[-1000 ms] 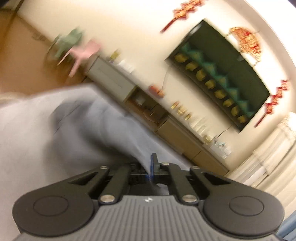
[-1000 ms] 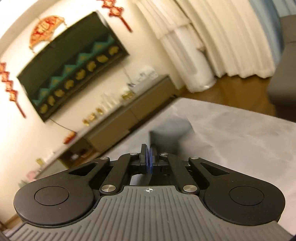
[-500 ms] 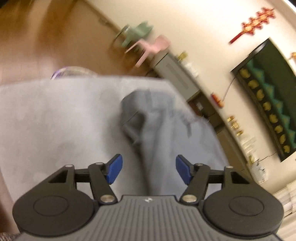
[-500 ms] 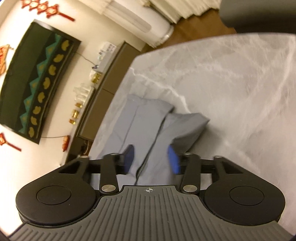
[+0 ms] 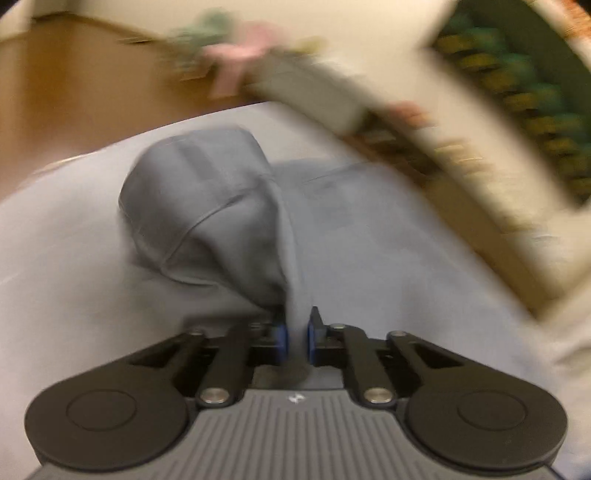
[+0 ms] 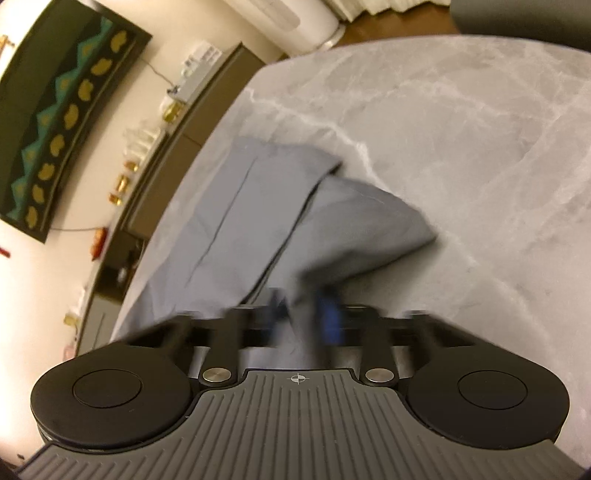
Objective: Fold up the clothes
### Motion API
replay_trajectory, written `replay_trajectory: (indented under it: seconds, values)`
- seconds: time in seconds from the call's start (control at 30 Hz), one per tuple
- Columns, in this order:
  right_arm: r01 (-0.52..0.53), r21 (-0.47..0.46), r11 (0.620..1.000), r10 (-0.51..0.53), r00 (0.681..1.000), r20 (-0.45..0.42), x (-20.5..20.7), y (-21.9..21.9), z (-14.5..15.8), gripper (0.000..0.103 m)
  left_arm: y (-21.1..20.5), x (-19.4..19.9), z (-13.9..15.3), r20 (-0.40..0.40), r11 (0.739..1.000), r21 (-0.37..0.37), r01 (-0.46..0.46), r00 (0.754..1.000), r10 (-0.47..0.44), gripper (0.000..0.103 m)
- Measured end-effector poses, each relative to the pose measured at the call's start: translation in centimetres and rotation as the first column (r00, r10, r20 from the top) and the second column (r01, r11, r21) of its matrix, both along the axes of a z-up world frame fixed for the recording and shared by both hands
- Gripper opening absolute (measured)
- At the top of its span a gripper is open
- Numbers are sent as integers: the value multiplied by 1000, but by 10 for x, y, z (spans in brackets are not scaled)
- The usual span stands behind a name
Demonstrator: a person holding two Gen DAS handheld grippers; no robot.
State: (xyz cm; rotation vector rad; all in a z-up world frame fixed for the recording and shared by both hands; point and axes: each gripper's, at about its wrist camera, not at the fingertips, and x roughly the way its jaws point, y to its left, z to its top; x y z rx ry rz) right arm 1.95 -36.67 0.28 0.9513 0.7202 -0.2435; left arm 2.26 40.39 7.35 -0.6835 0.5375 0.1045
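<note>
Nearest us, our left gripper [image 5: 294,334] pinches a ridge of the soft grey garment [image 5: 207,206] while our right gripper [image 6: 306,314] is closing on another fold, the limp cloth trailing away across the marble table [image 6: 480,129].

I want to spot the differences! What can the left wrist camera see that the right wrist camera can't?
Only the left wrist view shows the wooden floor and a blurred pink chair.

Only the right wrist view shows the table's bare marble top and a white appliance standing on the floor.

Both show the grey garment lying on the table and the dark wall hanging. The left gripper is shut on the cloth; the right gripper's jaws are closing with cloth between them.
</note>
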Motion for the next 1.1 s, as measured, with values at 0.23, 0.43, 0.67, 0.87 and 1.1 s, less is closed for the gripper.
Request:
replay_trajectory:
  seconds: [0.23,0.43,0.67,0.87,1.1]
  values:
    - [76,54,996,-75,997,-14,-8,-20,-8,9,46,-95,30,242,988,-141,-67,965,100,7]
    - [116,27,993,-117,993,25,-9,-7,11,21,115,-125,-63,-369,877,-120,-465,841,396,27]
    - [40,-266,963,-4,991,135,-20,32,58,30,63,-128,3,-115,899,124,-420,894,433,35]
    - [-346,-343,873,364,931,-13,9,59,35,32,18,-70,-51,-368,986,116,-117,917,152,36]
    - [-237,-305,922,220,971,-91,-5,-2,12,0,31,-68,-58,-401,951,267,-155,879,256,9]
